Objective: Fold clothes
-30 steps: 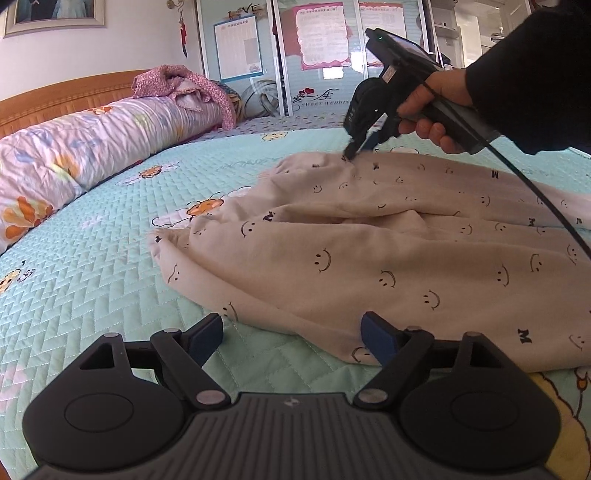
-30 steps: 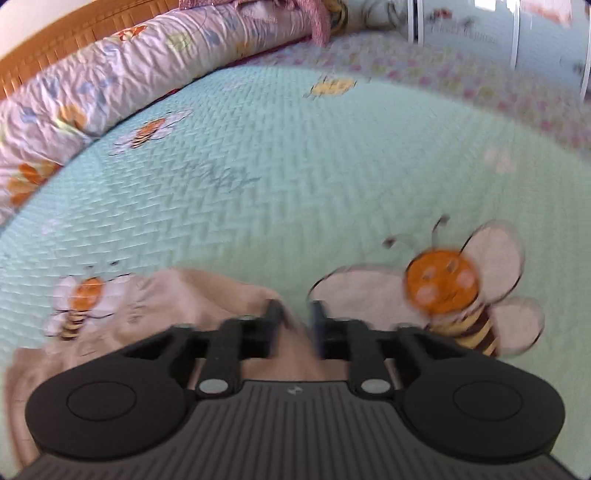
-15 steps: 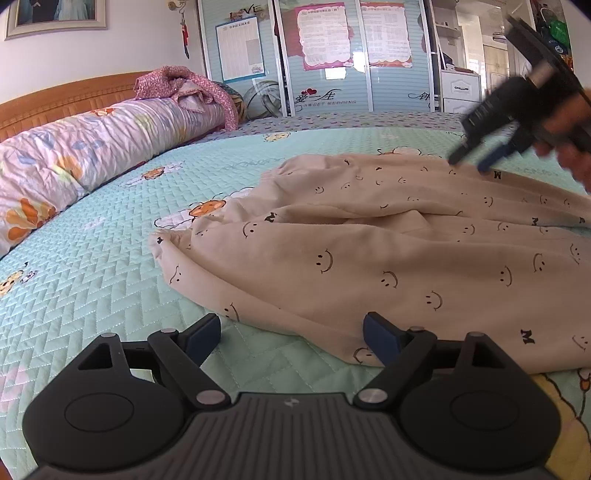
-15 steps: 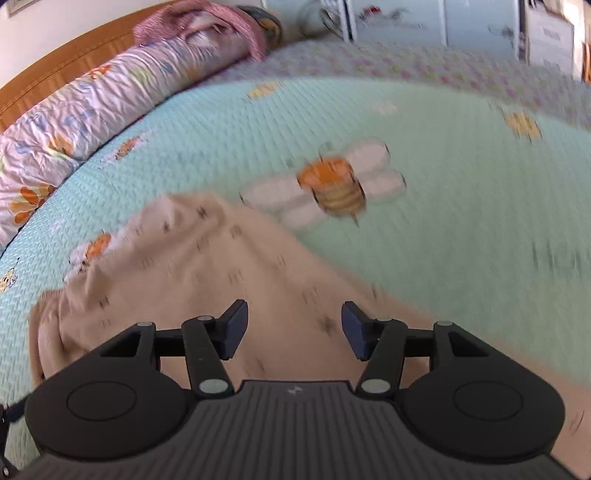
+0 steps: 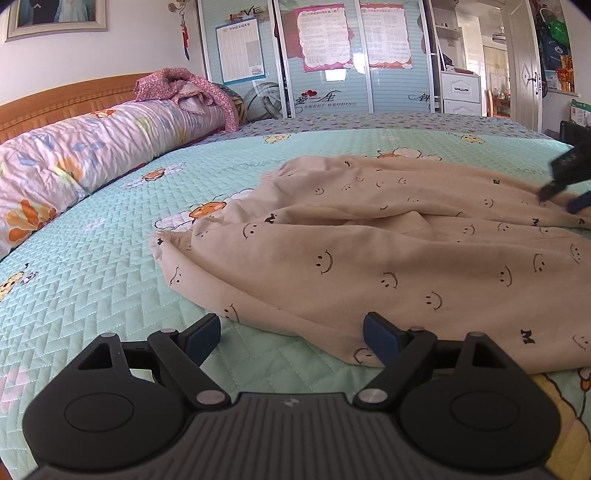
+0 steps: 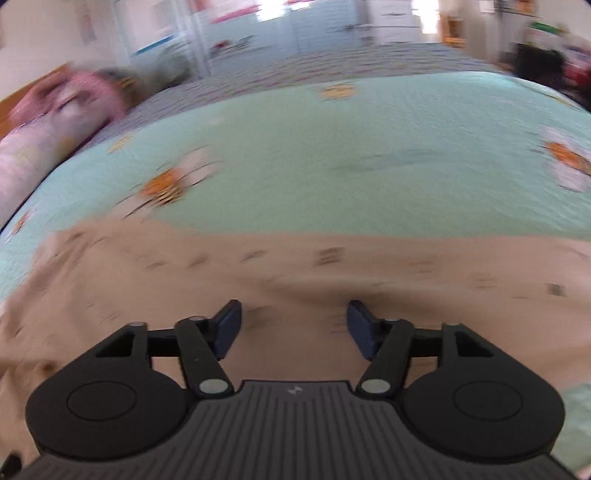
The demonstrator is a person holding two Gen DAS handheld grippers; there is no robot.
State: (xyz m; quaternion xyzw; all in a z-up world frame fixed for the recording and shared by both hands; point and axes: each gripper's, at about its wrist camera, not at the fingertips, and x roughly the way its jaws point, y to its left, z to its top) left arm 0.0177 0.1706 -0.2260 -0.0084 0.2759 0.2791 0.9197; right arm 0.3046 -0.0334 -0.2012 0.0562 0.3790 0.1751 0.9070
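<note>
Beige garment [image 5: 388, 240] lies under both grippers' spread, empty jaws, the right's just widened.

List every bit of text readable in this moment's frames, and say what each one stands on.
"LOVE": decoration atop the wardrobe doors.
"SWEET WEDDING": sticker on the glass wardrobe door, under larger characters I cannot read.
"M": printed on the beige garment, among smiley faces.
Pink posters and blue chart: print too small to read.
Right wrist view: too blurred, nothing readable.
</note>
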